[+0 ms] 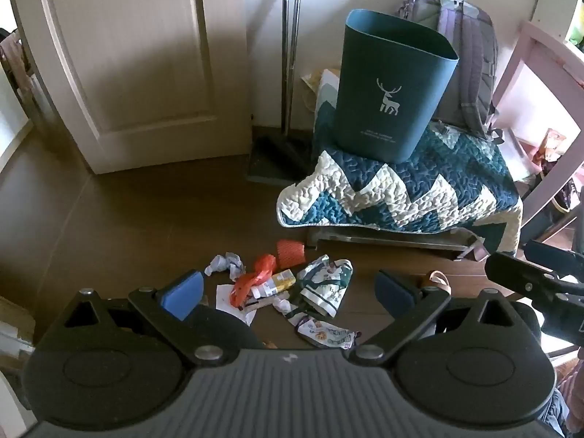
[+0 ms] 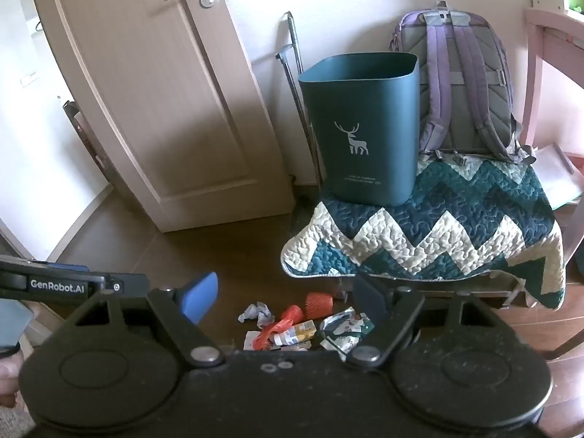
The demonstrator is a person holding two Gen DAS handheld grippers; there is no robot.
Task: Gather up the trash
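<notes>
A teal bin with a white deer [image 1: 390, 87] [image 2: 365, 127] stands upright on a quilt-covered seat [image 1: 419, 186] [image 2: 438, 230]. A heap of trash lies on the brown floor in front of it: crumpled paper [image 1: 226, 264] [image 2: 257, 314], an orange plastic bag [image 1: 252, 279] [image 2: 288, 319], an orange mesh sleeve [image 1: 290, 253] [image 2: 318, 304], a yellow carton [image 1: 279, 283] [image 2: 301, 332], and printed wrappers [image 1: 325, 284] [image 2: 345, 328]. My left gripper [image 1: 288, 288] is open and empty above the heap. My right gripper [image 2: 286, 297] is open and empty above it too.
A purple backpack [image 1: 471, 65] [image 2: 463, 87] leans behind the bin. A white door [image 1: 146, 62] [image 2: 157, 91] stands at the left, with a dustpan and broom handles [image 1: 288, 73] beside it. A pink chair frame [image 1: 540, 84] is at the right.
</notes>
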